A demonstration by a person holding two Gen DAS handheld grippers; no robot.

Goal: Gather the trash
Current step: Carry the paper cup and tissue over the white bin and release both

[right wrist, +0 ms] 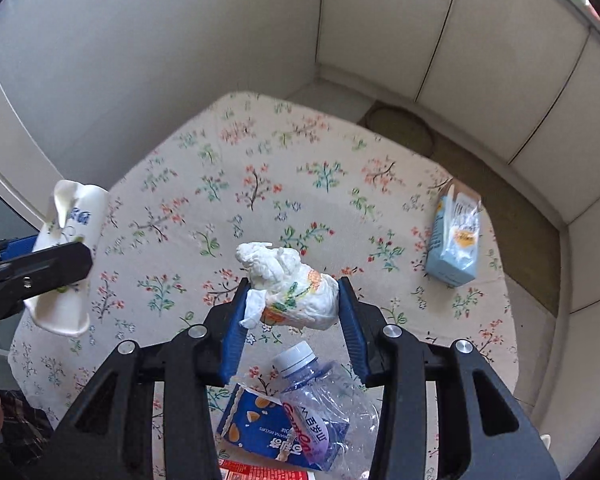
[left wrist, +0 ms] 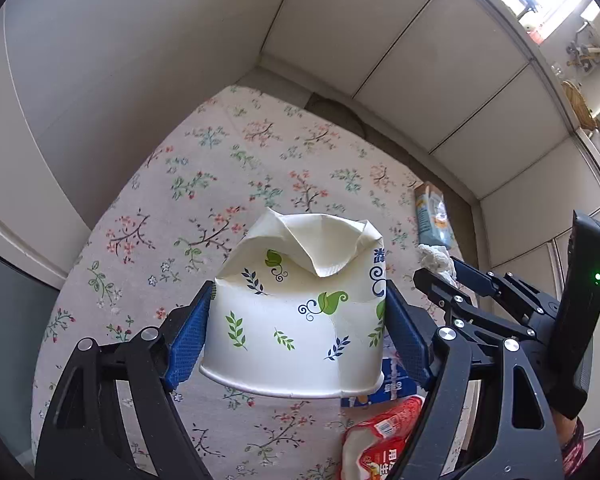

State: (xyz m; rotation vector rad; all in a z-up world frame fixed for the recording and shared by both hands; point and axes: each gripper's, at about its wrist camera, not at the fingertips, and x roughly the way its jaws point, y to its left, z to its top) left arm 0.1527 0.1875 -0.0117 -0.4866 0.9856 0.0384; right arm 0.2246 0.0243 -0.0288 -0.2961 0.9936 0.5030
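My left gripper point(left wrist: 298, 328) is shut on a crushed white paper cup point(left wrist: 296, 320) with green and blue leaf prints, held above the floral tablecloth point(left wrist: 220, 184). The cup also shows at the left of the right wrist view point(right wrist: 66, 256). My right gripper point(right wrist: 294, 308) is shut on a crumpled white paper wad point(right wrist: 292, 292) with orange and green print, held above the table. The wad's tip and the right gripper show at the right of the left wrist view point(left wrist: 436, 260).
A light blue drink carton point(right wrist: 456, 236) lies at the table's right edge. Below my right gripper lie a crushed clear plastic bottle point(right wrist: 324, 404), a blue snack wrapper point(right wrist: 256, 428) and a red wrapper point(left wrist: 380, 440). White walls close in behind the table.
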